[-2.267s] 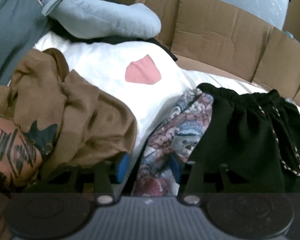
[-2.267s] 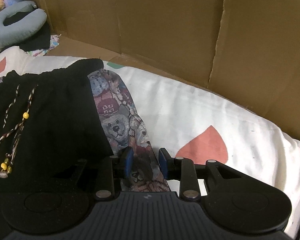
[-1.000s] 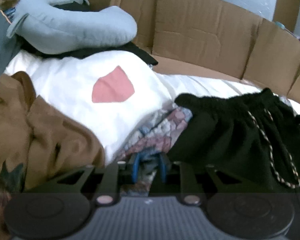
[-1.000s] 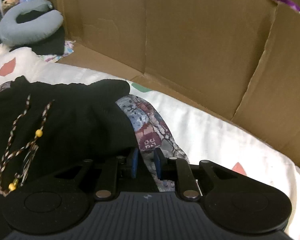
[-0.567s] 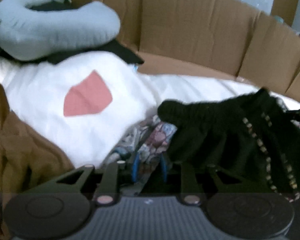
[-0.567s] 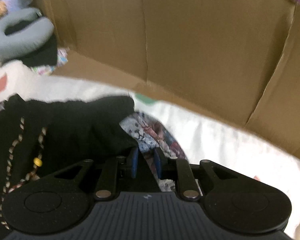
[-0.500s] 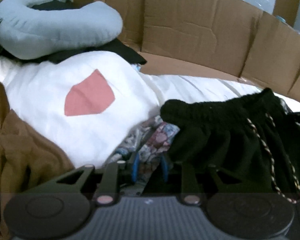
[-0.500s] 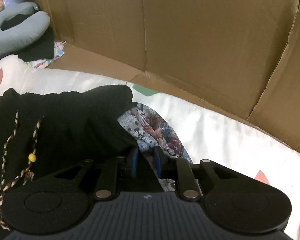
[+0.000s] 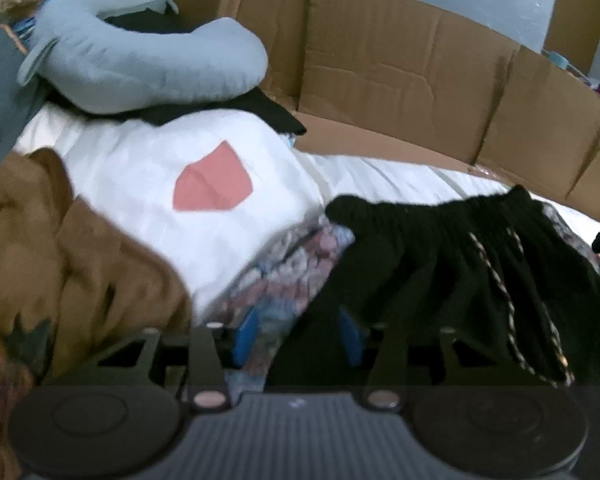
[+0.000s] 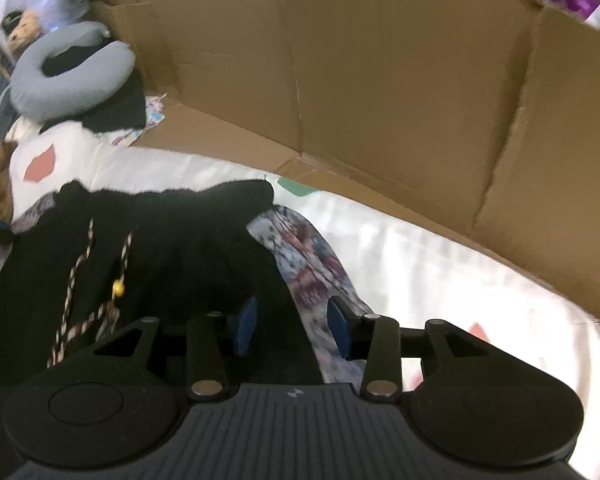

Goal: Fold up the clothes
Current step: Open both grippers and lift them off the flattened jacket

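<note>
So the black shorts [image 9: 440, 264] are lying waistband-away on the white sheet [image 9: 400, 176], right on top of the patterned teddy-bear garment [image 9: 284, 272], which pokes out along both sides of the shorts. That's the landmark I'll use for everything else: the brown shirt [image 9: 72, 248] is bunched well off to the left of the shorts, the grey neck pillow [image 9: 140, 68] sits beyond them on the left, and the cardboard wall [image 10: 380, 80] runs behind them.

Handling-wise, I'd say this is all soft, floppy, light fabric. Nothing stiff, nothing breakable, but it sags and bunches the second you lift it, and the two layers will probably slide on each other. The gathered waistband looks like the thickest, grippiest bit, so the corners of it or the side hems are where I'd pinch. The braided drawstring [image 10: 96, 276] with its beads is loose on top and could snag.

Left gripper [image 9: 298, 330]: blue fingers spread apart, straddling the left edge of the shorts where the patterned cloth shows. Right gripper [image 10: 292, 326]: same deal, spread wide at the right edge.

Compared with half a second ago, both were pinched shut on that patterned fabric; now both have let go, and the cloth has settled flat.
</note>
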The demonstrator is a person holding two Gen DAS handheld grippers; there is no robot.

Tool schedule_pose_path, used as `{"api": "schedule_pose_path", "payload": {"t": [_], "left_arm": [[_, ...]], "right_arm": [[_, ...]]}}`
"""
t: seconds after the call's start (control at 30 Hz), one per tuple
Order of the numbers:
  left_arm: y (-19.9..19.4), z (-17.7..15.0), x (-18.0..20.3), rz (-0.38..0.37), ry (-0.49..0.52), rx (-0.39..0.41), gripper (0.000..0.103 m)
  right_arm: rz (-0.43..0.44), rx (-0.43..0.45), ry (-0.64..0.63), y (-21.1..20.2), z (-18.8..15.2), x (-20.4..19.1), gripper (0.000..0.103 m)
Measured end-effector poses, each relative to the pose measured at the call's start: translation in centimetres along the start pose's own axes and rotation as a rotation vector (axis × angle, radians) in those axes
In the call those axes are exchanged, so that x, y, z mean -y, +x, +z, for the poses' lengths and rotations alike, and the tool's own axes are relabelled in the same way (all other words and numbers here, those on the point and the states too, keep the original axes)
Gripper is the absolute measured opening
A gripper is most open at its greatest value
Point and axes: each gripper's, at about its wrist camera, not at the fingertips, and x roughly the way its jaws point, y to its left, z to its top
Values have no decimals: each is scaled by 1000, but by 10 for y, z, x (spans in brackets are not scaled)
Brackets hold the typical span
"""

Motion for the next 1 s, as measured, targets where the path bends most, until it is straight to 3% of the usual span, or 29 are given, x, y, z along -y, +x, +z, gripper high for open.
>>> {"api": "schedule_pose_path", "payload": {"t": [0.23, 0.57, 1.0], "left_arm": [[-21, -42, 1, 8, -15, -44, 49], [-52, -109, -1, 41, -14, -128, 49], [-100, -168, -18, 60, -50, -131, 49]], "right_arm": [[5, -12, -80, -37, -32, 7, 46], [-65, -136, -80, -70, -115, 27, 45], [-144, -160, 6, -115, -181, 41, 44]]}}
